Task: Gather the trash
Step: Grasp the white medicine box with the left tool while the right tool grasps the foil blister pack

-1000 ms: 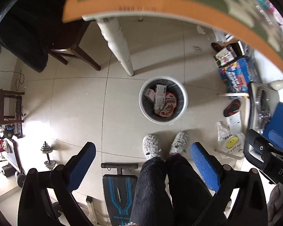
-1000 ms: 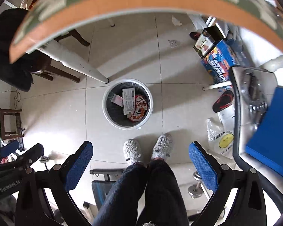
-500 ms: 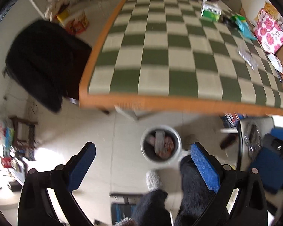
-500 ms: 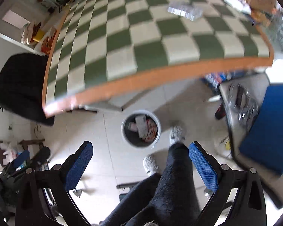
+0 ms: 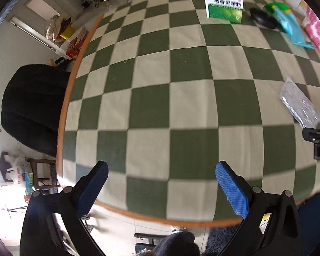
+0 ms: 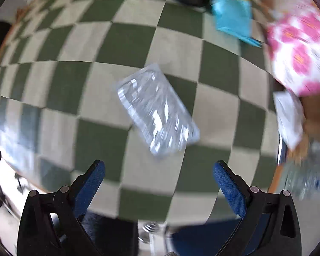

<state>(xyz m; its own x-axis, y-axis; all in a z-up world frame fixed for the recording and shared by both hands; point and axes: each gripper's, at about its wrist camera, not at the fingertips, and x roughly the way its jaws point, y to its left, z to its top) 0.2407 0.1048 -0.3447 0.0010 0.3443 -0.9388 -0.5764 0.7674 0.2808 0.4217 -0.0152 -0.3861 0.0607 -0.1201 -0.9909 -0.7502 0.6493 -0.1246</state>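
A clear, crinkled plastic wrapper is seen lying flat and diagonally on the checkered surface, mid-right. Far off, a green box stands upright, with a blue packet lying flat to its right.

Both cameras are now looking at the checkered table top instead of the floor; the trash bin and the person's feet are going out of view. The right gripper is now facing a clear plastic wrapper, blurred.
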